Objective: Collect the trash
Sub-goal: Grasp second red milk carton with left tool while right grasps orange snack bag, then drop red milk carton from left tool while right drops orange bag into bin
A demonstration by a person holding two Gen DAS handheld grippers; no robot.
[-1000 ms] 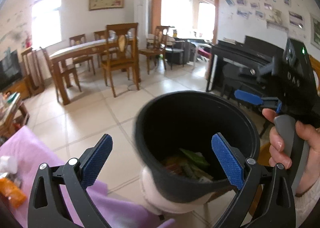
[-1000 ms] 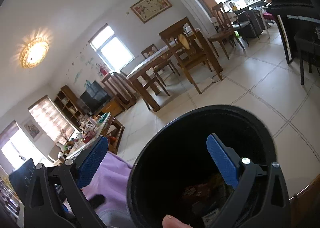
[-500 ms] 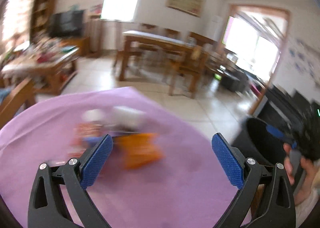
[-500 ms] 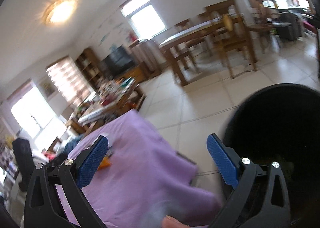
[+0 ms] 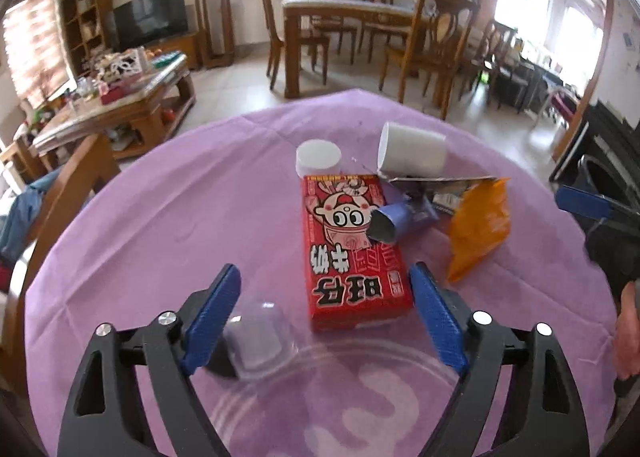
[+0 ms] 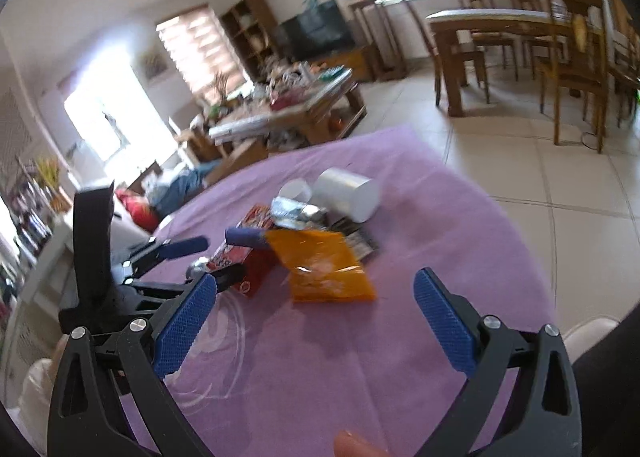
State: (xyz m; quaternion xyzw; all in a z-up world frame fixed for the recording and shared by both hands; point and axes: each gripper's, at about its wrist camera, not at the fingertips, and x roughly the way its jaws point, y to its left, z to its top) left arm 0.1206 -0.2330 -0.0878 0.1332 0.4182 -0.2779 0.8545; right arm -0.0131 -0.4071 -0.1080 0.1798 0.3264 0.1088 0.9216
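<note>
1. Left wrist view: the left gripper (image 5: 324,309) hangs over a purple cloth (image 5: 200,217). Its jaws have just been closing but stand apart; only the near end of a red carton (image 5: 352,249) lies between them, untouched.
2. Only this view shows a clear plastic cup (image 5: 258,341) tipped over just beside the left pad, and a black bin (image 5: 608,181) at the right edge; what the bin holds cannot be seen.
3. Beyond the carton: a small white cup (image 5: 318,159), a bigger white cup (image 5: 412,149) on its side, a blue tube (image 5: 396,223) resting on the carton, and an orange bag (image 5: 480,229).
4. Right wrist view: the right gripper (image 6: 316,321) has its jaws wide apart with nothing between them.
5. This view shows the left gripper from the side, its pads either side of the carton end.
6. The orange bag lies nearest, half covering the pile; a wooden table (image 6: 500,29) stands behind.
</note>
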